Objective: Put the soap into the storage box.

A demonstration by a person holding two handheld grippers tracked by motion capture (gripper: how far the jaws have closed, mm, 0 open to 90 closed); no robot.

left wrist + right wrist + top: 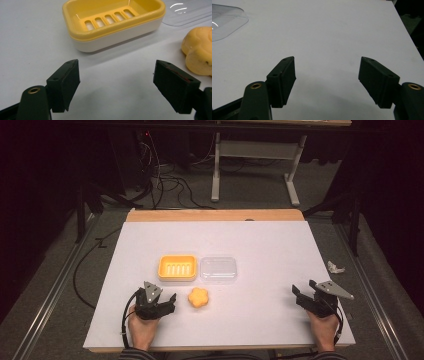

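Note:
A yellow soap dish [177,267] with a slotted insert sits mid-table, and its clear lid [218,269] lies right beside it on the right. A yellow flower-shaped soap [198,297] rests in front of them. My left gripper [162,298] stands open just left of the soap, empty. In the left gripper view the soap dish [112,22] is ahead and the soap [198,51] lies at the right edge, outside the jaws. My right gripper [303,292] is open and empty near the table's right front. The clear lid [225,21] shows at the far left in the right gripper view.
The white table [270,245] has a wooden strip along its far edge. A crumpled white scrap [335,267] lies off the right edge. Cables and a table frame [255,160] stand on the floor beyond.

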